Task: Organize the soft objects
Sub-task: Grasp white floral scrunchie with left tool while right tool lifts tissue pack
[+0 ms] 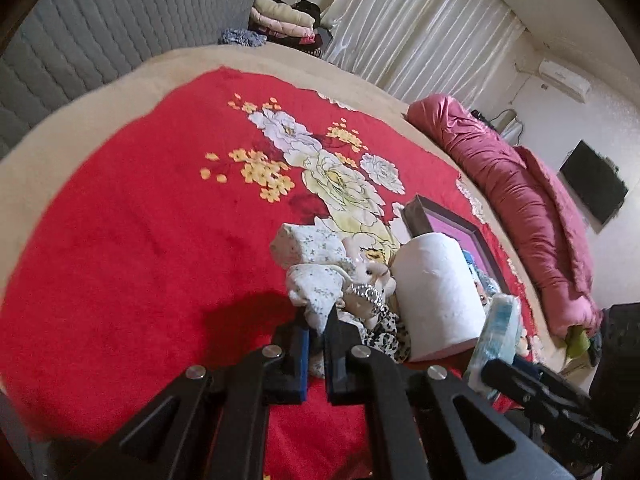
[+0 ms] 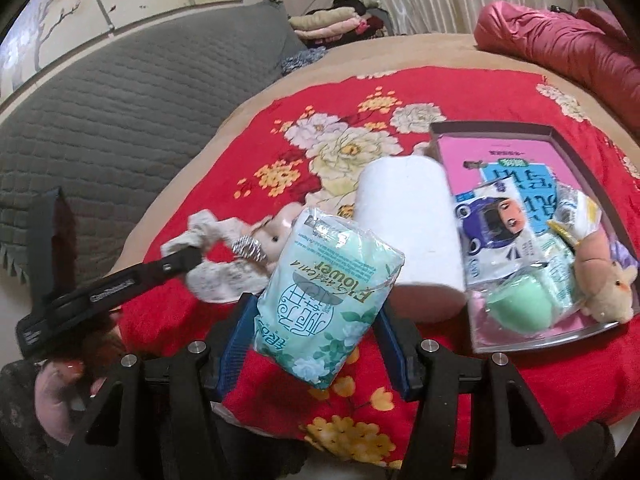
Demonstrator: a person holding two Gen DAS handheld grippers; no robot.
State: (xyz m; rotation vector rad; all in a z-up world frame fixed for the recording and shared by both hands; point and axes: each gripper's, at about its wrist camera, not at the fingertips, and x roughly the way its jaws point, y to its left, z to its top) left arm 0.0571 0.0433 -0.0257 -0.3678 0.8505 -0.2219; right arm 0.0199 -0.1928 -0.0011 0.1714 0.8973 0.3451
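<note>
My right tool [image 2: 316,316] grips a tissue pack [image 2: 328,296] above the bed [image 2: 500,92]; only this view shows the tray [image 2: 568,140] contents. My left tool [image 1: 316,328] pinches the floral cloth [image 1: 316,280] beside the paper roll [image 1: 436,292].

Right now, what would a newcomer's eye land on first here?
The bright red floral blanket covering the bed. At its middle a white paper roll stands beside a shallow tray of packets and a plush toy. The right gripper holds a mint tissue pack; the left gripper pinches a floral cloth.
</note>
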